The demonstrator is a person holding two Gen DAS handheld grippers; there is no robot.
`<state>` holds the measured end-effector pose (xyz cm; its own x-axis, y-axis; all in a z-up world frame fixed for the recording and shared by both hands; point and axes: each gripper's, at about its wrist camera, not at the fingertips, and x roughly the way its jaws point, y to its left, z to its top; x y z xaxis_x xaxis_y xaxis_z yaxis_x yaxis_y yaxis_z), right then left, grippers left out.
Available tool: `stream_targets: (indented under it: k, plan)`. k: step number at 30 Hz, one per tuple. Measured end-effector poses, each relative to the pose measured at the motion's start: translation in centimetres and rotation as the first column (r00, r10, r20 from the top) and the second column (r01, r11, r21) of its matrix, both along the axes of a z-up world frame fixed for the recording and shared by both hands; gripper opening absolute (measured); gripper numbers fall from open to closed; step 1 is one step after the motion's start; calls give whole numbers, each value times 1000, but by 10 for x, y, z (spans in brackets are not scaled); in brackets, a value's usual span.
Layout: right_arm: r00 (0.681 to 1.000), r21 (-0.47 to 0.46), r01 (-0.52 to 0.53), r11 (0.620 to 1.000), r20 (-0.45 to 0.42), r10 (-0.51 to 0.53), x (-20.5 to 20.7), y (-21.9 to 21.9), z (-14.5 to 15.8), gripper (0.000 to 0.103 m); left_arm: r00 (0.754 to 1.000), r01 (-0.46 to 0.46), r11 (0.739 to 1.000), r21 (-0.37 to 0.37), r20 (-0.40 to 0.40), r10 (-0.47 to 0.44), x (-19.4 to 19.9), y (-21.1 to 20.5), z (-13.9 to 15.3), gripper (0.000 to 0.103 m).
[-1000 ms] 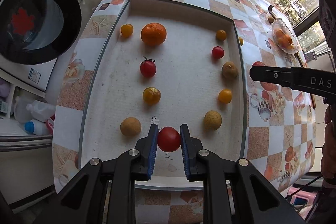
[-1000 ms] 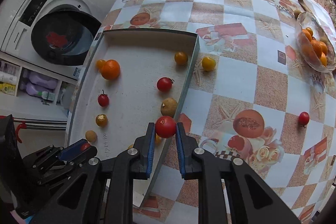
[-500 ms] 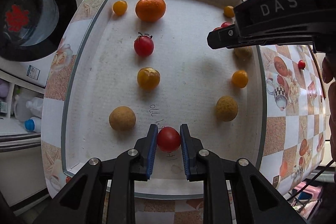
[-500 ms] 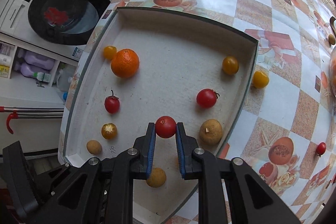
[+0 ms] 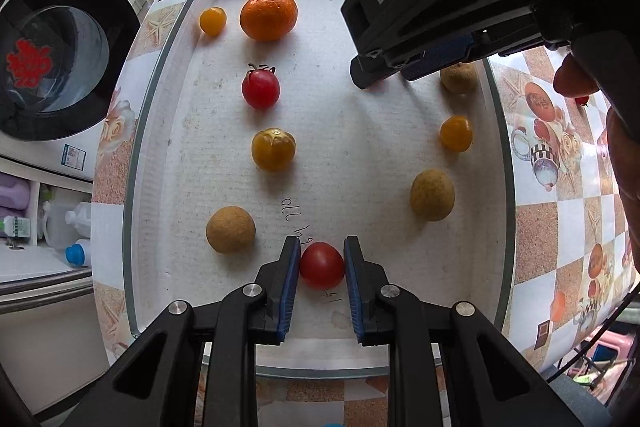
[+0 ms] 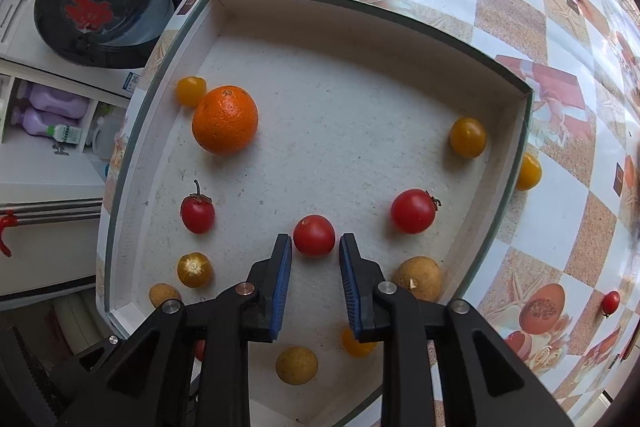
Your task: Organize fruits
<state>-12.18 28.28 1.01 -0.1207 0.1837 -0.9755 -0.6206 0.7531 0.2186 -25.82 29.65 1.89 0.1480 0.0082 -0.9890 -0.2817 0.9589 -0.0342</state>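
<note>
The shallow white tray [image 6: 516, 147] on the patterned desk [image 6: 500, 27] is the landmark, and most of the sorting looks done: inside it the fruits lie in two loose columns. Down the washing-machine side run the big orange [image 6: 225, 120], a small yellow tomato [image 6: 191, 91] just beside it in the far corner, a stemmed red tomato [image 6: 197, 213], a yellow tomato [image 6: 195, 269] and a brown longan [image 5: 230, 229]. Along the opposite wall sit another yellow tomato [image 6: 467, 137], a red tomato [image 6: 413, 210] and a longan [image 6: 418, 279].

Two red tomatoes are being set down now. The left gripper [image 5: 321, 259] points straight down near the tray's near wall; its fingers are just starting to open, pads still touching the tomato [image 5: 322, 265] resting on the floor. The right gripper [image 6: 314, 249], about mid-tray, is opening too, and a clear gap shows on both sides of its tomato [image 6: 314, 235], so that one looks released.

What seems left: a yellow tomato [image 6: 529, 171] just outside the tray's far-side wall and two small red ones [image 6: 610, 303] well away on the desk.

The tomatoes are nearly round, with no real long axis. The right one's stem scar faces up and towards the washing machine; the left one's stem end cannot be made out.
</note>
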Motion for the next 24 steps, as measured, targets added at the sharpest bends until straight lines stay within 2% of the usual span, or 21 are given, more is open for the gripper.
stream_targets:
  k: [1, 2, 3, 4, 8, 11, 14, 18, 21, 24]
  plan:
    - [1000, 13, 6, 1000, -1, -6, 0, -3, 4, 44, 1000, -3, 1000, -4, 0, 3, 1, 0, 1, 43]
    - [1000, 26, 8, 1000, 1, -8, 0, -5, 8, 51, 1000, -9, 1000, -10, 6, 9, 1, 1, 2, 84]
    - [1000, 39, 9, 999, 3, -9, -1, -7, 13, 53, 1000, -16, 1000, -7, 24, 16, -3, 1, 8, 101]
    - [1000, 52, 9, 999, 4, -9, -2, -9, 18, 54, 999, -17, 1000, 8, 44, 16, -4, 1, 13, 101]
    - [999, 87, 34, 996, 17, -36, -3, -22, 38, 71, 999, -16, 1000, 8, 36, 16, -6, 0, 21, 101]
    - [997, 88, 62, 994, 37, -65, -6, -35, 51, 77, 1000, -24, 1000, 16, 9, 24, -8, 1, 23, 101]
    - [993, 69, 77, 995, 85, -83, -12, -50, 65, 83, 999, -34, 999, 28, 32, 33, -14, 5, 35, 101]
    - [988, 44, 89, 995, 126, -94, -22, -66, 78, 98, 999, -39, 993, 116, 43, 34, -19, 3, 55, 101]
    - [984, 31, 99, 995, 143, -103, -33, -76, 84, 103, 1000, -20, 983, 183, 8, 19, -18, -4, 64, 101]
    - [982, 4, 108, 994, 155, -108, -42, -83, 92, 103, 1000, -1, 985, 171, 13, -1, -22, 0, 73, 101]
